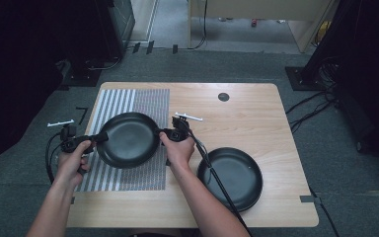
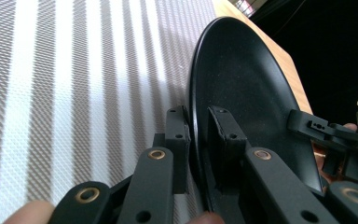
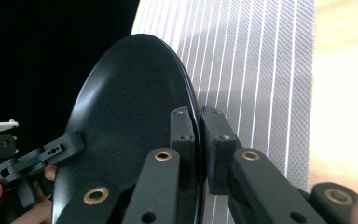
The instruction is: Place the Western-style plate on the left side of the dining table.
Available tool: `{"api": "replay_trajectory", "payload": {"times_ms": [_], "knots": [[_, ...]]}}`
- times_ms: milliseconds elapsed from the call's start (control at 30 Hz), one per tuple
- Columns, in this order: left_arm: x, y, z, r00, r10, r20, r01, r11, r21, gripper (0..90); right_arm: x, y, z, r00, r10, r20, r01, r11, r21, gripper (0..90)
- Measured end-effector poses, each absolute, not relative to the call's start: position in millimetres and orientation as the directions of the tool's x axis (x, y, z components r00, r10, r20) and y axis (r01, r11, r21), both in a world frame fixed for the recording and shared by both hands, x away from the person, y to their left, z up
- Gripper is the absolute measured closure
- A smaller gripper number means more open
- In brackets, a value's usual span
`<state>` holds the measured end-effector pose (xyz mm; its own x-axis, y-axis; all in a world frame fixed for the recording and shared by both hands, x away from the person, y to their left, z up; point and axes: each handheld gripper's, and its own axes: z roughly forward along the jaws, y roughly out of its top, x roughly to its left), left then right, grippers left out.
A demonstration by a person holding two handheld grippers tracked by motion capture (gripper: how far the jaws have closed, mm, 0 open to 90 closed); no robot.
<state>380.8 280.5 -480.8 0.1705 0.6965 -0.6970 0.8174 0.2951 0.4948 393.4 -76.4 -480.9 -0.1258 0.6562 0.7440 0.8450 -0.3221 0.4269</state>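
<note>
Lying on wooden table [image 1: 256, 108]: grey-and-white striped woven mat [image 1: 145, 101] | above mat: round black shallow plate [image 1: 127, 139], gripped at opposite rims | left gripper [image 1: 96, 138] clamps plate's left rim | right gripper [image 1: 161, 134] clamps right rim | second round black plate [image 1: 237, 174] right of mat

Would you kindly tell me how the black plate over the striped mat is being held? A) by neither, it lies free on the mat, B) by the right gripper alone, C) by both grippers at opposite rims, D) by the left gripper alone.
C: the left gripper and the right gripper each clamp an opposite rim of the black plate over the striped mat.
</note>
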Motion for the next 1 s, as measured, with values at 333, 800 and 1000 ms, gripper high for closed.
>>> {"api": "replay_trajectory", "payload": {"times_ms": [333, 800, 1000], "knots": [[408, 288, -490, 0.135, 0.711, -0.69, 0.826, 0.304, 0.475, 79.7, 425, -65, -497, -0.099, 0.656, 0.748, 0.86, -0.321, 0.396, 84.4], [425, 295, -507, 0.072, 0.699, -0.711, 0.824, 0.36, 0.437, 80.1, 450, -56, -508, -0.1, 0.664, 0.741, 0.866, -0.308, 0.393, 84.4], [428, 295, -510, 0.059, 0.698, -0.714, 0.817, 0.377, 0.436, 79.9, 457, -53, -511, -0.109, 0.673, 0.732, 0.86, -0.305, 0.409, 84.3]]}}
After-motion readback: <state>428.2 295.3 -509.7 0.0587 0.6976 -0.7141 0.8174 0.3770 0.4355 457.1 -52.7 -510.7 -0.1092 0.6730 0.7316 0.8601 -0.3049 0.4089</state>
